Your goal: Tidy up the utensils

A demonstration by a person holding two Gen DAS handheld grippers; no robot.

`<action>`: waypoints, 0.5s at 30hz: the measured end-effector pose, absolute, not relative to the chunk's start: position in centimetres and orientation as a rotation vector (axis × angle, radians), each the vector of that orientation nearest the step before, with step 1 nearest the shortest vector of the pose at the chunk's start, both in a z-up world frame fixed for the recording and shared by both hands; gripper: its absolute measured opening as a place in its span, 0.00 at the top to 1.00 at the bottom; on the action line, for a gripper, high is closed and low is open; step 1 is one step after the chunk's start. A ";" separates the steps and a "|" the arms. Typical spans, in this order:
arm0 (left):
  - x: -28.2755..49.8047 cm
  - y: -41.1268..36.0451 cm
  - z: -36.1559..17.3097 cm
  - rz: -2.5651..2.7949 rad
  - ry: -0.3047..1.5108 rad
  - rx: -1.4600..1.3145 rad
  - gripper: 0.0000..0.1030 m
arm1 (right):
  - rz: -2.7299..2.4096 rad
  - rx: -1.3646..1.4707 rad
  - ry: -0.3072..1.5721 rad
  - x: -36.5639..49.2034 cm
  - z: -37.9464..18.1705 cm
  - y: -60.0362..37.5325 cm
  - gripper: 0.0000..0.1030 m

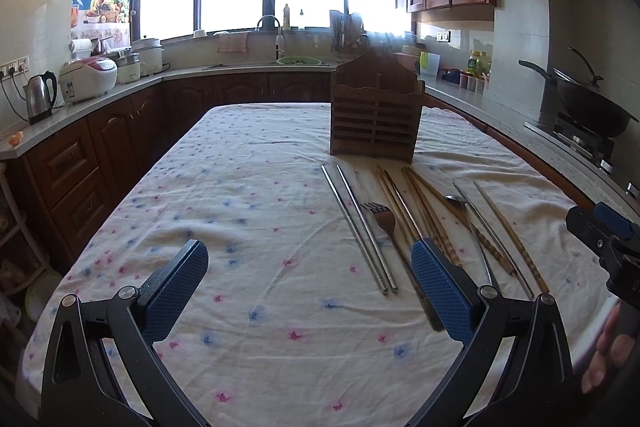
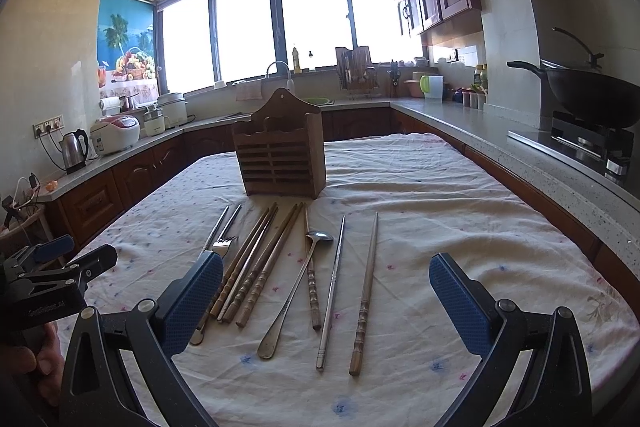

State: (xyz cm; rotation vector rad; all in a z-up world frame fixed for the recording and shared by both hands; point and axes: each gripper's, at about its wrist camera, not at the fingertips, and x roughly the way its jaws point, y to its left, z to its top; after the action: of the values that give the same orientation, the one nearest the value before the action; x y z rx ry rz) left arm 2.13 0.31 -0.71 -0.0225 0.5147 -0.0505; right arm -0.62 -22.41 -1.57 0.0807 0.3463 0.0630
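Observation:
A wooden utensil holder [image 1: 375, 111] [image 2: 281, 155] stands upright on the cloth-covered table. In front of it lie metal chopsticks [image 1: 360, 227] [image 2: 332, 287], several wooden chopsticks [image 1: 424, 211] [image 2: 260, 259], a fork [image 1: 382, 217] [image 2: 224, 247] and a spoon [image 1: 470, 223] [image 2: 298, 283]. My left gripper [image 1: 310, 283] is open and empty, hovering above the cloth left of the utensils. My right gripper [image 2: 326, 303] is open and empty above the utensils' near ends; it also shows at the right edge of the left wrist view [image 1: 604, 239].
The table wears a white floral cloth [image 1: 240, 187] [image 2: 440, 195]. Kitchen counters ring the table: a kettle [image 1: 39, 97] and rice cooker [image 1: 89, 79] on the left, a sink [image 1: 276, 63] at the back, a wok on a stove [image 2: 592, 95] on the right.

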 end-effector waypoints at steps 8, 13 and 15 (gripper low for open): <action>4.7 -0.1 -0.6 -0.110 0.584 -0.041 0.02 | 0.081 0.121 0.401 0.8 -1.6 -23.3 0.00; 7.5 -0.9 -0.7 -0.176 0.654 -0.057 0.11 | 0.105 0.149 0.447 2.4 -1.5 -23.7 0.11; 8.8 -1.4 -0.9 -0.231 0.688 -0.087 0.13 | 0.120 0.165 0.468 3.2 -1.4 -23.9 0.16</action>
State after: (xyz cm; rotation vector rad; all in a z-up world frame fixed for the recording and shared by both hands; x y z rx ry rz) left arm 8.84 -1.36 -0.87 -0.0867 0.6883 -0.2306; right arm 3.23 -23.86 -1.38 0.1647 0.4681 0.1204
